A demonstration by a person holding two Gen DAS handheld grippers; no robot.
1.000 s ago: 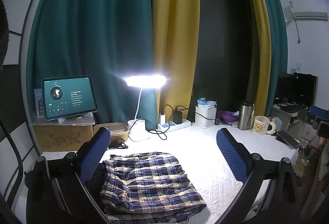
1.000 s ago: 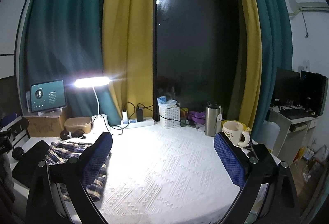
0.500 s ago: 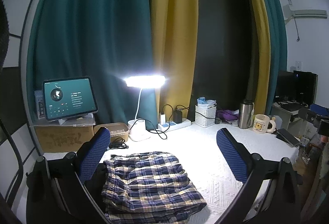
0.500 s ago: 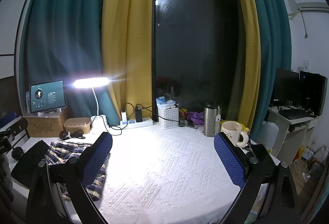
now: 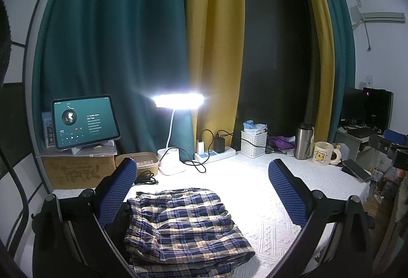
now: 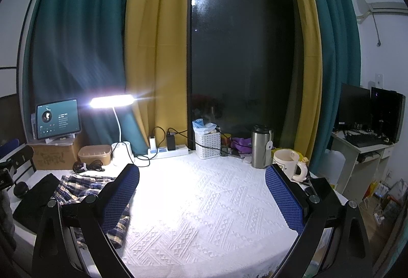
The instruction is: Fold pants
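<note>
The plaid pants (image 5: 183,227) lie folded in a neat stack on the white textured tablecloth (image 5: 255,188), at the table's left front. My left gripper (image 5: 201,191) is open and empty, held above and just behind the stack. In the right wrist view the pants (image 6: 76,186) show at the left, partly hidden behind the left finger (image 6: 119,196). My right gripper (image 6: 201,196) is open and empty over bare tablecloth (image 6: 204,201), to the right of the pants.
A lit desk lamp (image 5: 178,102), a tablet (image 5: 84,122) on a cardboard box, a power strip (image 5: 214,153), a white basket (image 5: 253,143), a steel flask (image 5: 303,140) and a mug (image 5: 322,153) line the back. A phone (image 5: 355,169) lies at the right edge.
Both grippers have drifted slightly; the views shift only a little. The pants have not moved and both grippers stay open.
</note>
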